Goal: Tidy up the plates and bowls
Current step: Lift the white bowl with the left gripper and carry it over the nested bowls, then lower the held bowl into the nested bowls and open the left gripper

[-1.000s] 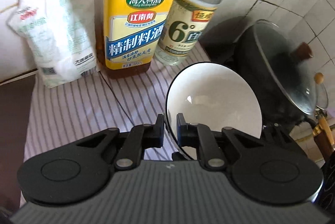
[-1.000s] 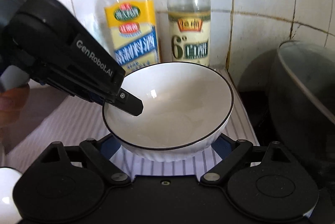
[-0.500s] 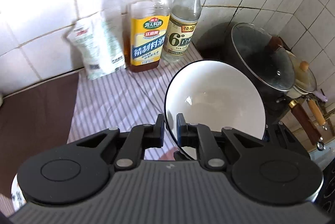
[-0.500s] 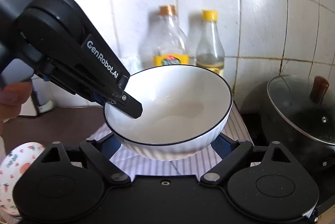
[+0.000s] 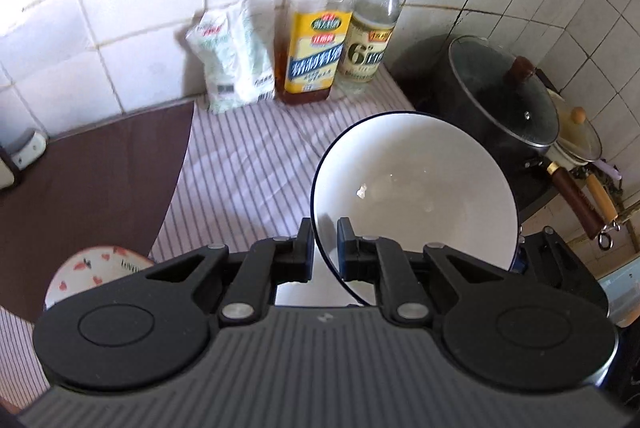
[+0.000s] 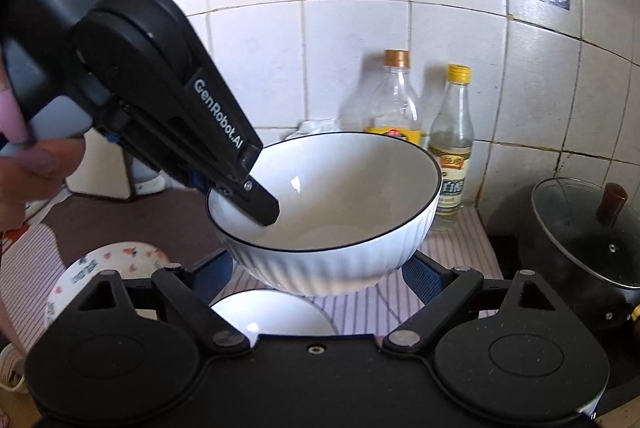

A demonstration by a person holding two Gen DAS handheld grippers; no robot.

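- My left claw is clenched on the near rim of the white bowl, one pad inside, one outside.
- My right claw cradles that bowl from below, its fingers against the ribbed sides, so the bowl hangs above the counter between both claws.
- The bowl looks empty.
- Under it I see another white dish and, to the left, a patterned bowl; I cannot tell their contents.
- The black pot beside the cloth wears a glass lid.
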